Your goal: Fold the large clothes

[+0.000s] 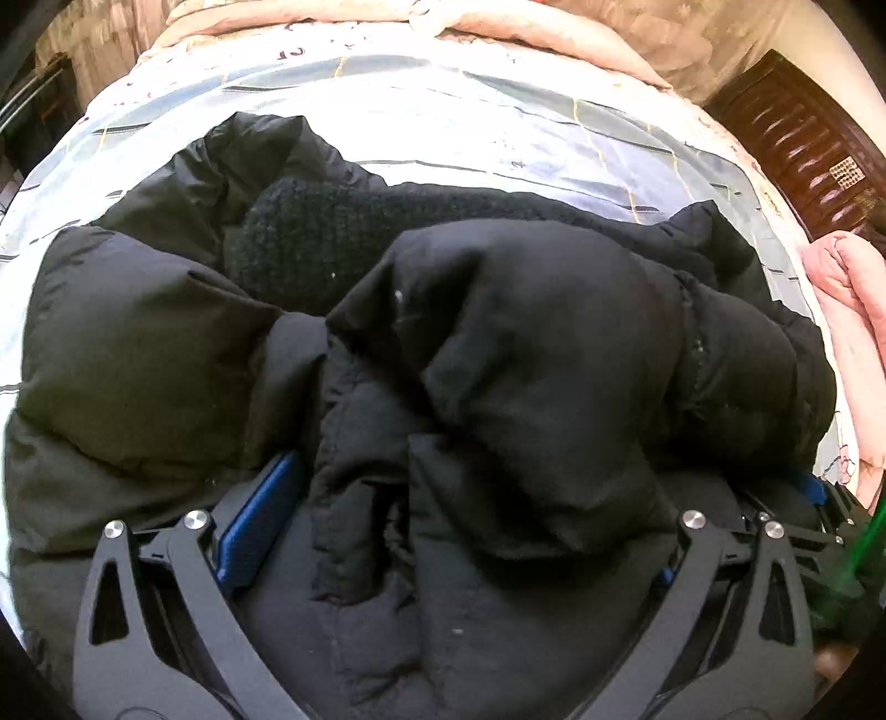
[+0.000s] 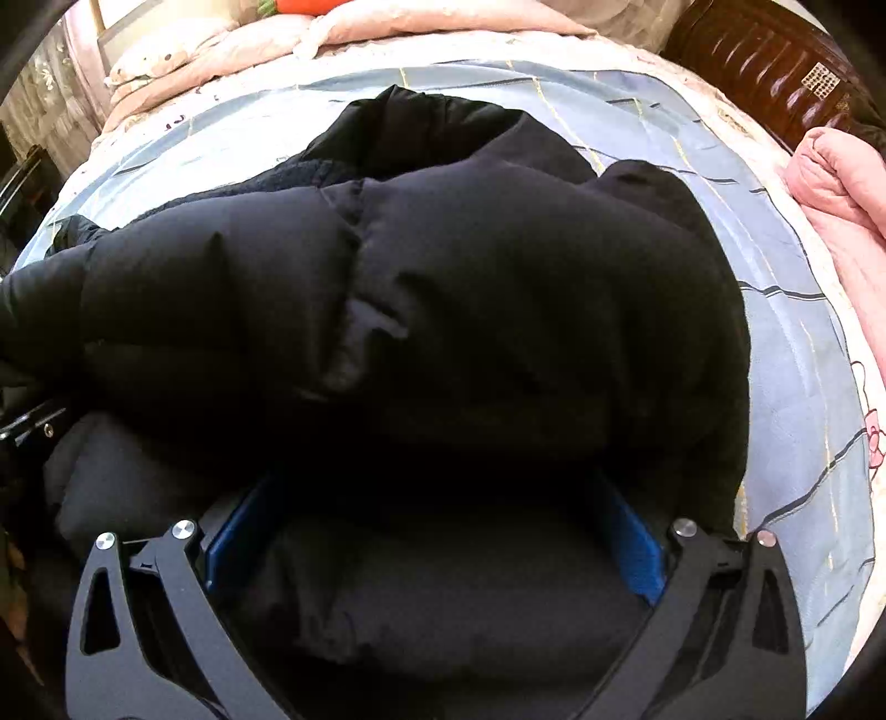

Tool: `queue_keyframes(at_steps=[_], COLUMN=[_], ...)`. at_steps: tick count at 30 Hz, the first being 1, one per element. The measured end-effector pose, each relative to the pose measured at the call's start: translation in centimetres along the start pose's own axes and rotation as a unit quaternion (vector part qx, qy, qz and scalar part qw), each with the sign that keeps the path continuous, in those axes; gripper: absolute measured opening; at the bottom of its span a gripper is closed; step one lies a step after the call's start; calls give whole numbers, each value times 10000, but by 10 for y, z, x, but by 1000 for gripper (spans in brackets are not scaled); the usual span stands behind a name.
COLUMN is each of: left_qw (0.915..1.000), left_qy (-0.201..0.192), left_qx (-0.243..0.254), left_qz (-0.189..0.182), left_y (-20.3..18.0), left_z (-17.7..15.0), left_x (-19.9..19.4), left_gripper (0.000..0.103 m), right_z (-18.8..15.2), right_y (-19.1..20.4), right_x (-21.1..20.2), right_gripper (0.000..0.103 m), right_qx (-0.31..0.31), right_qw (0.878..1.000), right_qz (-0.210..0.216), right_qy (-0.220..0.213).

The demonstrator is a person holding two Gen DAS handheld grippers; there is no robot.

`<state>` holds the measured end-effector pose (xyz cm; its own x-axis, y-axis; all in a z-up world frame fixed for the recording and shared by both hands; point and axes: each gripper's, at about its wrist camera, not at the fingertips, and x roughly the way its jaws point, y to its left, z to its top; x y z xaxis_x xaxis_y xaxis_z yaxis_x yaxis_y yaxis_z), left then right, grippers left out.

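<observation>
A bulky black puffer jacket (image 1: pixel 498 343) lies bunched on the bed and fills both views; it also shows in the right wrist view (image 2: pixel 443 288). Its dark knitted lining (image 1: pixel 310 232) shows at the back. My left gripper (image 1: pixel 443 498) has its blue-padded jaws spread wide, with thick folds of the jacket packed between them. My right gripper (image 2: pixel 437 526) also has its jaws spread wide around a thick roll of the jacket. Part of the right gripper (image 1: pixel 819 498) shows at the right edge of the left wrist view.
The bed has a pale blue striped sheet (image 2: pixel 792 310). Pink quilts lie along the far side (image 1: pixel 498 22) and at the right (image 2: pixel 847 188). A dark wooden headboard (image 1: pixel 797 149) stands at the right.
</observation>
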<state>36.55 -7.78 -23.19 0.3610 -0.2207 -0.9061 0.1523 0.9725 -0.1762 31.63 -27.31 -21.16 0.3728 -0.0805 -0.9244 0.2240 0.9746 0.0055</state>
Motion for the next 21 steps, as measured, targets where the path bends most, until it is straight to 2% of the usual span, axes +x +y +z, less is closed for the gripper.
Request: queue_keyframes(at_steps=[1, 2, 4, 7, 9, 13, 16, 19, 21], left_qw=[9998, 9973, 9908, 9931, 9915, 9861, 9792, 9768, 9685], left_qy=[-15, -327, -753, -902, -1056, -1245, -1541, -1694, -1832], left_qx=[135, 544, 1021, 735, 706, 1041, 1079, 1041, 1301], left_qz=[110, 370, 465, -130, -275, -358, -759, -792, -1071], left_y=[-5, -19, -38, -51, -60, -80, -86, -89, -106], left_z=[3, 6, 8, 25, 32, 41, 45, 45, 43], left_x=[-11, -34, -68, -95, -97, -82, -102, -117, -133], left_gripper=[101, 101, 101, 101, 101, 101, 101, 101, 101], right_z=[4, 7, 13, 27, 39, 47, 47, 42, 39], right_y=[-2, -5, -12, -25, -31, -30, -18, -13, -10], right_x=[-7, -19, -44, -69, -69, -39, -26, -19, -14], right_gripper=[101, 101, 101, 101, 101, 101, 101, 101, 101], right_qx=[72, 136, 182, 227, 269, 162, -119, -275, -352], right_qw=[9999, 9998, 9997, 9983, 9978, 9993, 9992, 9988, 9984], right_qz=[19, 56, 93, 90, 4, -114, -276, -346, -384], right_qy=[111, 121, -145, -531, -609, -324, -270, -227, -211])
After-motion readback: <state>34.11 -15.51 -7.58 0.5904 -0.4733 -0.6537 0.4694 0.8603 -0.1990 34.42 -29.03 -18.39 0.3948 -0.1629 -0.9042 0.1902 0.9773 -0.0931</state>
